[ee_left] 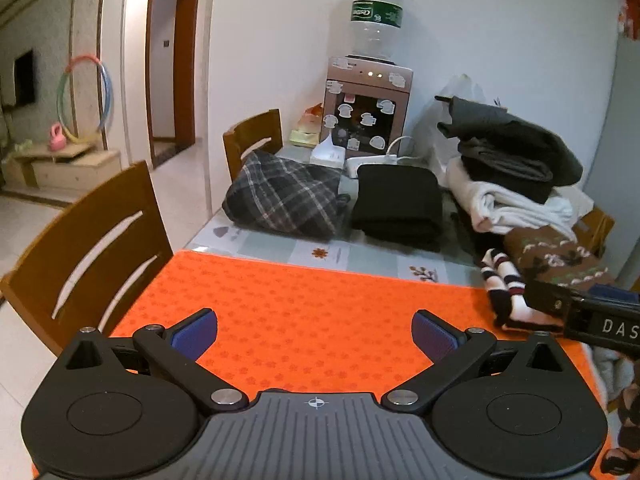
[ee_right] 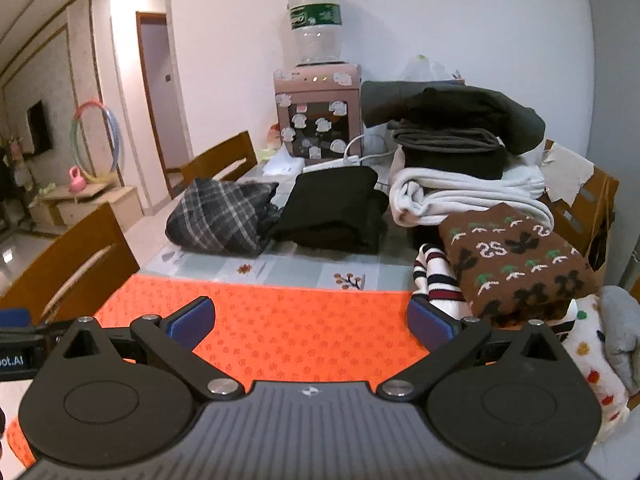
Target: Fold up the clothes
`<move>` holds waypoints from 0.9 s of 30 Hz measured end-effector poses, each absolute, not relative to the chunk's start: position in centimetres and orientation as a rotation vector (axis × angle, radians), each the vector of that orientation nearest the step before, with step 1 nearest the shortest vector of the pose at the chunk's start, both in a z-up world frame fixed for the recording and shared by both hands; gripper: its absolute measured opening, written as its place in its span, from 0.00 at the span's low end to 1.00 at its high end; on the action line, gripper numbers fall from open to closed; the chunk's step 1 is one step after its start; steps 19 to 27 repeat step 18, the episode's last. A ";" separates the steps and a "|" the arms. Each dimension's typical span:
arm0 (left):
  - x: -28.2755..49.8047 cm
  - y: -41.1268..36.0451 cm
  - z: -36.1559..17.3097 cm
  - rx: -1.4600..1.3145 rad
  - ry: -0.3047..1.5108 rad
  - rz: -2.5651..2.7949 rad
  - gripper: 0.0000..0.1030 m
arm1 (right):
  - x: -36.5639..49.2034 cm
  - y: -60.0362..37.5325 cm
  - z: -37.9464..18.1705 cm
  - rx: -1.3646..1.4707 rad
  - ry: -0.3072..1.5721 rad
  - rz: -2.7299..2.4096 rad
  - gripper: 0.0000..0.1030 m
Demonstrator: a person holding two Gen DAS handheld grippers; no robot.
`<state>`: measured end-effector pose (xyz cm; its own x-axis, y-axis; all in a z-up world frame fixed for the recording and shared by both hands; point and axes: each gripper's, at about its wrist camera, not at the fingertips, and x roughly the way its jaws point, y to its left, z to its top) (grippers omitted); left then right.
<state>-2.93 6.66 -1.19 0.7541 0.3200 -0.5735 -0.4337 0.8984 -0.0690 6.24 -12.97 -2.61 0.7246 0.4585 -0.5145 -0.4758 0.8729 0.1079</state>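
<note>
Both grippers hover over an orange mat (ee_left: 304, 304) (ee_right: 296, 320) on the table. My left gripper (ee_left: 315, 334) is open and empty. My right gripper (ee_right: 311, 326) is open and empty; its body shows at the right edge of the left wrist view (ee_left: 592, 316). A brown patterned sweater (ee_right: 516, 264) (ee_left: 556, 258) lies folded at the mat's right, over a striped garment (ee_right: 434, 276) (ee_left: 504, 284). A folded plaid shirt (ee_right: 224, 216) (ee_left: 284, 196) and folded black garment (ee_right: 336, 208) (ee_left: 400, 204) lie beyond the mat.
A stack of white, grey and dark clothes (ee_right: 460, 160) (ee_left: 516, 168) stands at the back right. A water dispenser (ee_right: 320, 112) (ee_left: 368, 100) is against the wall. Wooden chairs (ee_left: 88, 248) (ee_right: 68, 264) stand on the left. A dotted plush fabric (ee_right: 596, 364) lies at the right.
</note>
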 end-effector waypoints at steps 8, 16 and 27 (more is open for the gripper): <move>-1.8 5.6 -1.4 -0.187 0.617 0.358 1.00 | 6.3 -11.9 -3.4 -0.082 0.585 0.569 1.00; -1.1 5.5 -2.0 -0.181 0.670 0.357 1.00 | 6.6 -12.2 -4.2 -0.079 0.631 0.553 1.00; -1.0 5.5 -2.0 -0.173 0.675 0.361 1.00 | 6.6 -12.2 -4.3 -0.077 0.634 0.550 1.00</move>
